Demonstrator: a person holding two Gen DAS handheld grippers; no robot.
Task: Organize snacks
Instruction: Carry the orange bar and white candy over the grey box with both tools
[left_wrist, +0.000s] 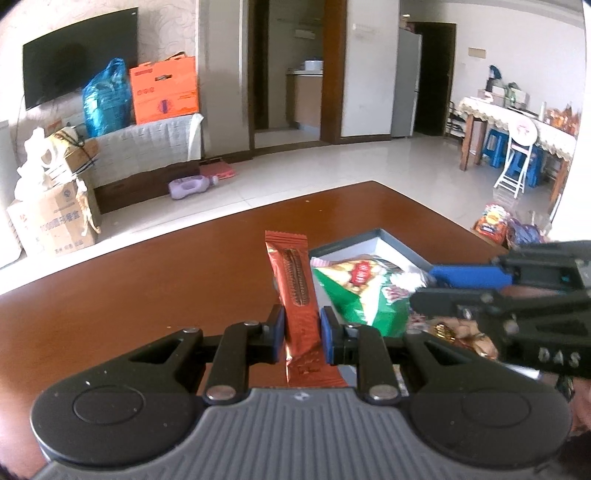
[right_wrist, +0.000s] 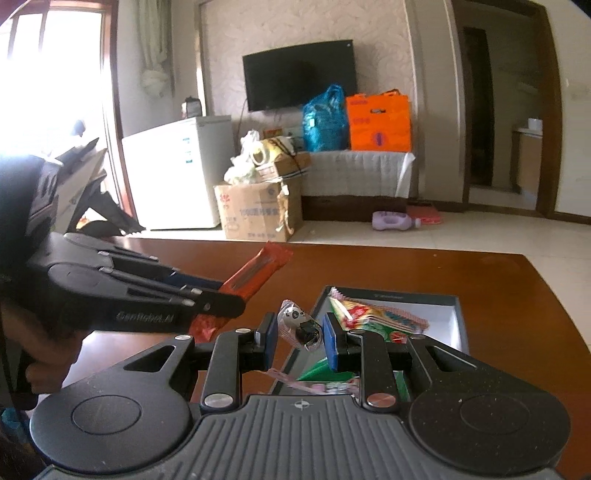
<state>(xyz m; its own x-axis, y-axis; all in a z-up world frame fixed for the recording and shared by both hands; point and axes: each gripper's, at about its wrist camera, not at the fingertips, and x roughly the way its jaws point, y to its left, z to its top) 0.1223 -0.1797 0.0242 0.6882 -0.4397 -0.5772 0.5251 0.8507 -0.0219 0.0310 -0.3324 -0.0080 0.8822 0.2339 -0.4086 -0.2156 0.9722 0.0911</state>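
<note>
Orange-brown wafer bar (left_wrist: 300, 295) clamped upright between left gripper (left_wrist: 302, 334) pads, above brown table (left_wrist: 147, 295). Panda-print candy (right_wrist: 299, 325) between right gripper (right_wrist: 300, 341) jaws, contact unclear. Beyond both jaws, grey box (right_wrist: 456, 314) holding green snack bag (left_wrist: 354, 291).

Wall-mounted television (right_wrist: 300, 75) above covered bench; orange carton (right_wrist: 378, 121) beside blue plastic bag (right_wrist: 325, 120); purple bottle (right_wrist: 394, 220) on floor.
</note>
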